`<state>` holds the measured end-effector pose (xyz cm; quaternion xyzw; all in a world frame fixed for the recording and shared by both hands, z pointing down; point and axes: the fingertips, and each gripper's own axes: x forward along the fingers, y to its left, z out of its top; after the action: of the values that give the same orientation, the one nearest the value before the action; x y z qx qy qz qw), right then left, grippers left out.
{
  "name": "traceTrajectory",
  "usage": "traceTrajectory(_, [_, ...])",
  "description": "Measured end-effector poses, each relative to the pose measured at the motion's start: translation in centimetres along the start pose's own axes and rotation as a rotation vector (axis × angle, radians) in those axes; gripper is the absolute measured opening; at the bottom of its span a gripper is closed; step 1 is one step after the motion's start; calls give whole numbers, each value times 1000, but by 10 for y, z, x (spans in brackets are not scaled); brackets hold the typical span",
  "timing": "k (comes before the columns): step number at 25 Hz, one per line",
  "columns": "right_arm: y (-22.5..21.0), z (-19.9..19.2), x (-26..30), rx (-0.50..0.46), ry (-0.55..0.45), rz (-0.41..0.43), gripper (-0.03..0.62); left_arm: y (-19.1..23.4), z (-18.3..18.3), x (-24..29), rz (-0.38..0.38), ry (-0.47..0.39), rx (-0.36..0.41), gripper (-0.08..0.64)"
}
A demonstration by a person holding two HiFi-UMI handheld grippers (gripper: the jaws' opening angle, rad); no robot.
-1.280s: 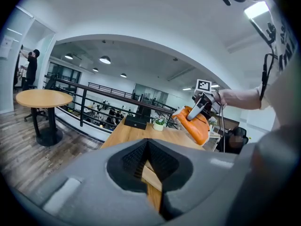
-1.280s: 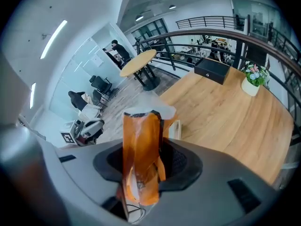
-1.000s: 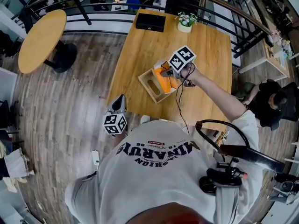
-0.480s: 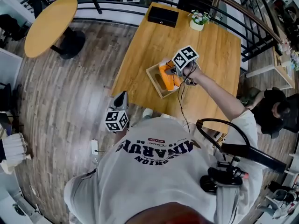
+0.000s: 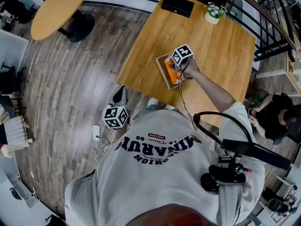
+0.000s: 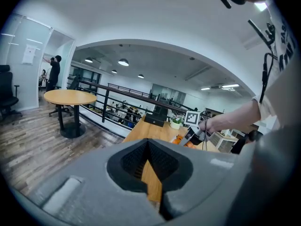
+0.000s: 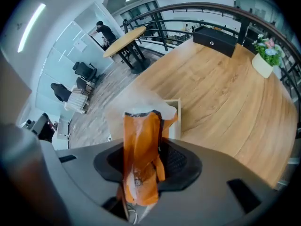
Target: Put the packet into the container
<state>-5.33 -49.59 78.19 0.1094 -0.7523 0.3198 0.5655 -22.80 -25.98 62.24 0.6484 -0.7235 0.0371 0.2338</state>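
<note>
My right gripper (image 5: 175,69) is shut on an orange packet (image 7: 140,152), which stands upright between its jaws in the right gripper view. It holds the packet (image 5: 171,73) over a small wooden container (image 5: 163,66) near the front left edge of the wooden table (image 5: 221,46). In the right gripper view the container's pale rim (image 7: 176,119) shows just beyond the packet. My left gripper (image 5: 121,95) hangs low beside the person's left side, off the table, over the floor. Its jaws are shut with nothing between them (image 6: 149,161).
A black box (image 5: 177,4) and a small flower pot (image 5: 213,12) sit at the table's far edge. A round table (image 5: 59,9) stands to the left on the wooden floor. Black railing runs behind the table. A seated person (image 5: 277,121) is at the right.
The head view has shifted, so the table sits higher and to the right. My right gripper still holds the packet over the container and has come lower toward it. The left gripper stays at the person's side.
</note>
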Motion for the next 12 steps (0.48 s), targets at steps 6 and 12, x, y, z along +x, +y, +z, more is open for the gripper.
traceTrajectory(6, [-8,3,61,-25,75,-82,150,13,-4,-13,61,-8,-15,-8])
traceTrajectory(12, [-16,-3,104,-13,97,-166,137,14,-13,-28,101,-18,-38,-8])
